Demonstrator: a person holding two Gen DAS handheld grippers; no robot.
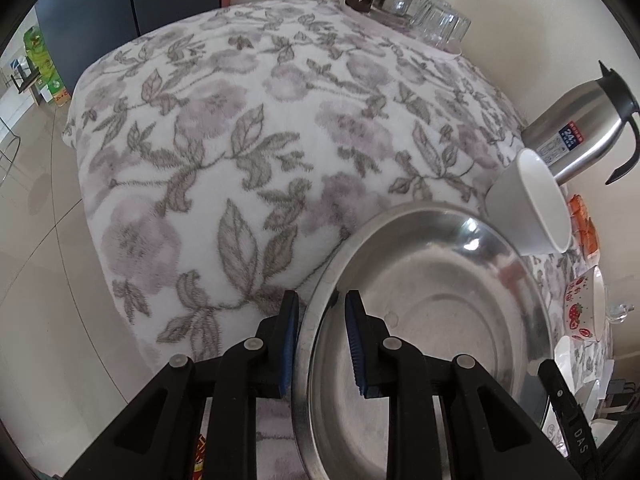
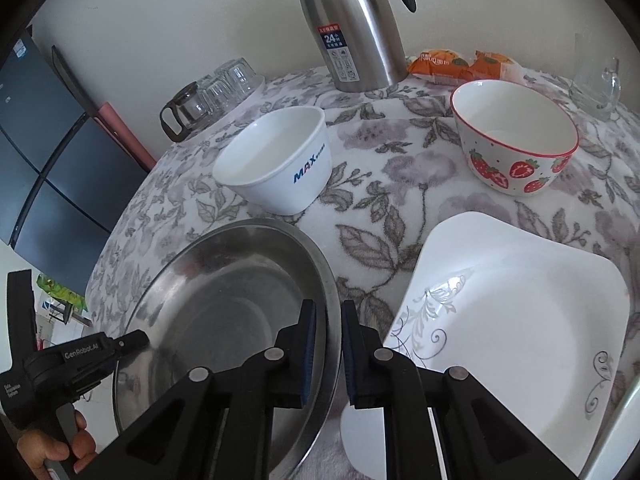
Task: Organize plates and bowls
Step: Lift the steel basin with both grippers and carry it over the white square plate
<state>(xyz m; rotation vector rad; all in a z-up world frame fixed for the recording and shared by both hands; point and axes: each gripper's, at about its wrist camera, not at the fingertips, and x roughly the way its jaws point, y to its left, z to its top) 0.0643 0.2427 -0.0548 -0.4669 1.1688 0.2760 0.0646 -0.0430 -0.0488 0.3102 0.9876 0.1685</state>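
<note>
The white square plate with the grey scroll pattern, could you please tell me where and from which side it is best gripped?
Probably by its thin raised rim at the near-left corner, approached from the near side. The white square plate with the grey scroll pattern lies flat on the floral tablecloth, so only the edge fits between jaws. The right gripper currently straddles the round steel basin's rim beside that corner.

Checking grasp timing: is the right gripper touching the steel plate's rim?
Cannot tell. In the right wrist view the right gripper straddles the steel plate rim, one finger each side, but neither contact nor a gap shows plainly.
</note>
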